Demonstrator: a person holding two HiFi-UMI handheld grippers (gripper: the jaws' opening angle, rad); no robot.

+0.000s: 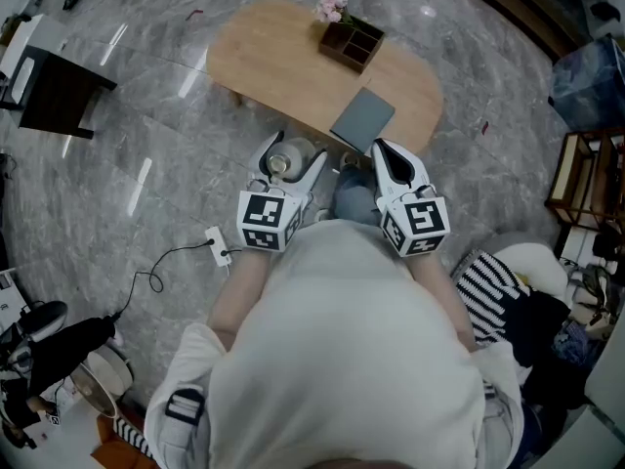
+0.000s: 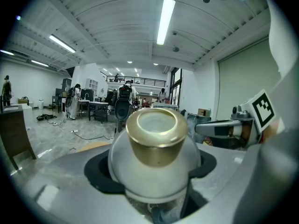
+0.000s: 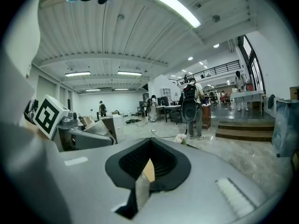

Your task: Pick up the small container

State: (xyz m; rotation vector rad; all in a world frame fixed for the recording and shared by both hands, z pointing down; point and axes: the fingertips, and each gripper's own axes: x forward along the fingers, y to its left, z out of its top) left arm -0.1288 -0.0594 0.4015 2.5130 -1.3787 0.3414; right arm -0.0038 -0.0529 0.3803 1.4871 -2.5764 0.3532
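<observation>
The small container (image 2: 155,146), a round white pot with a gold rim, sits between the jaws of my left gripper (image 2: 156,171), which is shut on it and holds it up in the air. From the head view the container (image 1: 282,161) shows at the tip of the left gripper (image 1: 285,172), close to the person's body and short of the table. My right gripper (image 1: 388,156) hangs beside it at the same height. In the right gripper view its jaws (image 3: 149,168) are shut with nothing between them, and the left gripper with the container (image 3: 87,121) shows at the left.
An oval wooden table (image 1: 283,62) stands ahead. On it are a dark wooden organiser box (image 1: 352,43), pink flowers (image 1: 332,8) and a grey pad (image 1: 362,118) at the near edge. A power strip with cable (image 1: 217,245) lies on the marble floor at the left.
</observation>
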